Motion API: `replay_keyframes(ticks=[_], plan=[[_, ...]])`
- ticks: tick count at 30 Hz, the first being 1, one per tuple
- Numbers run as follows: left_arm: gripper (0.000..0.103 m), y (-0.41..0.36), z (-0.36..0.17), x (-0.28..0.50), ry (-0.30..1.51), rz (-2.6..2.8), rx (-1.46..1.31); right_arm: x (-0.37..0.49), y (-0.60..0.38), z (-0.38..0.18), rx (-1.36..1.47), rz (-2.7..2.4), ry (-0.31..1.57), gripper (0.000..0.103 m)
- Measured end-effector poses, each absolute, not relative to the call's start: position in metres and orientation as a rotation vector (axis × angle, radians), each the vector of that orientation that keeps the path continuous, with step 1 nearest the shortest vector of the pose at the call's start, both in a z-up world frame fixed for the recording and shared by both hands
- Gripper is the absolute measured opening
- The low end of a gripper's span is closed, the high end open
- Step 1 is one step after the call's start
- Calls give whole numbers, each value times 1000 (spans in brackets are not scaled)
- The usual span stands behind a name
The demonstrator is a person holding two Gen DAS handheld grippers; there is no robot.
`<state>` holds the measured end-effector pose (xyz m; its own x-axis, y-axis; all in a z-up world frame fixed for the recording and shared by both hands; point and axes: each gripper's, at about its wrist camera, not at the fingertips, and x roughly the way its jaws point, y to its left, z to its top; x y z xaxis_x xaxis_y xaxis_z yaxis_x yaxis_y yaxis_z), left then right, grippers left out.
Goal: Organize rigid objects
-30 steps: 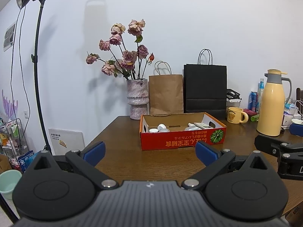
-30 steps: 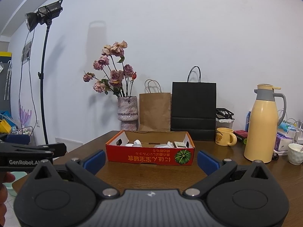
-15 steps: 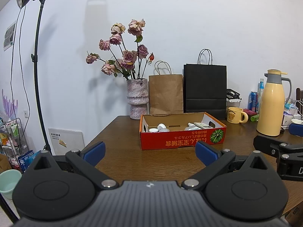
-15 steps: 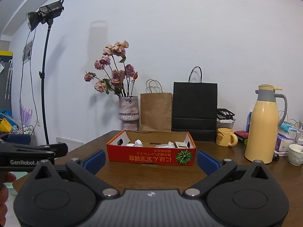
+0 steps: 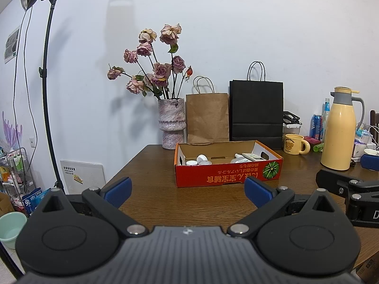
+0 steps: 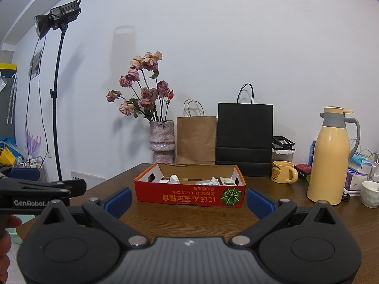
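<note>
A red cardboard box (image 5: 227, 176) sits open on the brown table (image 5: 165, 203); it also shows in the right wrist view (image 6: 189, 195). Inside lie white bottle caps (image 5: 201, 160), a white bottle (image 5: 239, 159) and a small flat device (image 5: 253, 157). My left gripper (image 5: 188, 191) is open and empty, hovering over the table short of the box. My right gripper (image 6: 188, 200) is open and empty, also just short of the box. Each gripper shows at the edge of the other's view.
Behind the box stand a pink vase of dried roses (image 5: 171, 123), a brown paper bag (image 5: 207, 118) and a black paper bag (image 5: 257, 113). A yellow mug (image 5: 293, 144), a yellow thermos jug (image 5: 338, 130) and a white cup (image 6: 370, 194) are at right. A light stand (image 5: 47, 90) is at left.
The right wrist view has shifted slightly, with the box appearing a little further right. The left gripper has not visibly moved.
</note>
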<state>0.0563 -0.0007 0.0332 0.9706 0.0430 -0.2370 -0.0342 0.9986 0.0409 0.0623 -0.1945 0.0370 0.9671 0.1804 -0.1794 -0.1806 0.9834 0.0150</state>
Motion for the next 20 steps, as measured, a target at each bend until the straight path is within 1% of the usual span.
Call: replay_keyframes(ticks=[20], plan=[[103, -3, 34, 57, 228, 34, 40, 61, -192, 37, -2, 183, 181, 103]])
